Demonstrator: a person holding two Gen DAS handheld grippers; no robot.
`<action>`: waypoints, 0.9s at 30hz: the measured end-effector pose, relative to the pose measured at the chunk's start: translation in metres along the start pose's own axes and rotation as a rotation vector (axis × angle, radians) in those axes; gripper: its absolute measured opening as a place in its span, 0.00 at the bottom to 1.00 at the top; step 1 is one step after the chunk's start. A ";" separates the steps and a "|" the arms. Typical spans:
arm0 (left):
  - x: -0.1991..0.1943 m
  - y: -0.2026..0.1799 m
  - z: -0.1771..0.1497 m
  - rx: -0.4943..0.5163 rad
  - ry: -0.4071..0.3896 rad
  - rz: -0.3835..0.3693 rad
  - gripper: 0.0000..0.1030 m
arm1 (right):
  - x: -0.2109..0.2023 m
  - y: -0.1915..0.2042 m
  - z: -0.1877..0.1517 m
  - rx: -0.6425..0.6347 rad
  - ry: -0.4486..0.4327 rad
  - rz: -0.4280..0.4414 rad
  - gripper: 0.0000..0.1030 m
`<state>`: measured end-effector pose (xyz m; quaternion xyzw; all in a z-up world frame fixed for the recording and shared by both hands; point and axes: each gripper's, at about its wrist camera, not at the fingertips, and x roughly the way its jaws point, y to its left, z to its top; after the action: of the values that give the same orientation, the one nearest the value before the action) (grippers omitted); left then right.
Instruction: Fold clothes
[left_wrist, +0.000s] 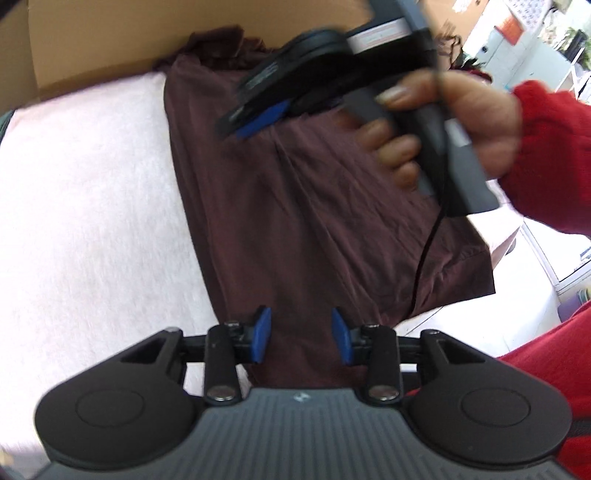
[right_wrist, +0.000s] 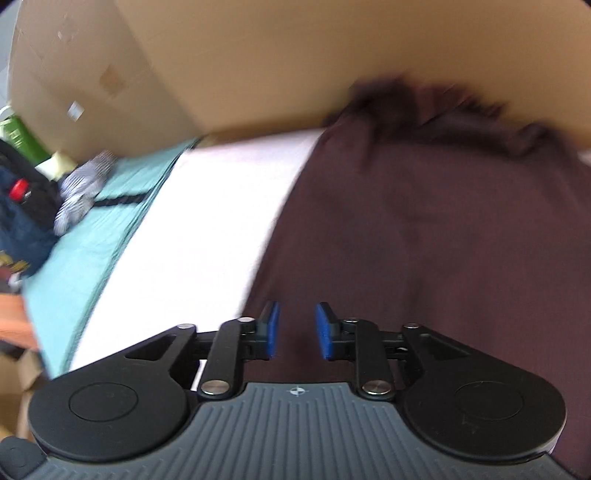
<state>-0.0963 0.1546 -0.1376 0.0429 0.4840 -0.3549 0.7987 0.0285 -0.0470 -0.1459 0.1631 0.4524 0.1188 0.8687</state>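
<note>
The maroon garment (left_wrist: 317, 206) is lying folded lengthwise on the white worktop (left_wrist: 88, 206), looking thin, limp and light, best pinched at a hem corner; the left gripper (left_wrist: 301, 338) and right gripper (right_wrist: 296, 329) are hovering angled down over it, jaws parted, pinching nothing

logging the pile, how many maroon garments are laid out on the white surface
1: the maroon garment lies on the white surface, its far end bunched against the cardboard box. More could be hidden underneath.
</note>
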 end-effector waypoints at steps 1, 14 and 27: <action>0.004 0.002 0.001 0.001 0.019 0.001 0.39 | 0.007 -0.001 0.003 -0.018 0.002 -0.010 0.26; 0.012 -0.002 0.001 -0.087 0.056 0.072 0.44 | 0.041 -0.054 0.085 0.039 -0.079 -0.007 0.07; 0.020 -0.014 0.005 -0.157 0.070 0.174 0.53 | 0.040 -0.082 0.115 0.017 -0.066 0.166 0.10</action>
<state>-0.0951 0.1314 -0.1471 0.0344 0.5323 -0.2435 0.8101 0.1510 -0.1278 -0.1462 0.2114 0.4095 0.1812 0.8688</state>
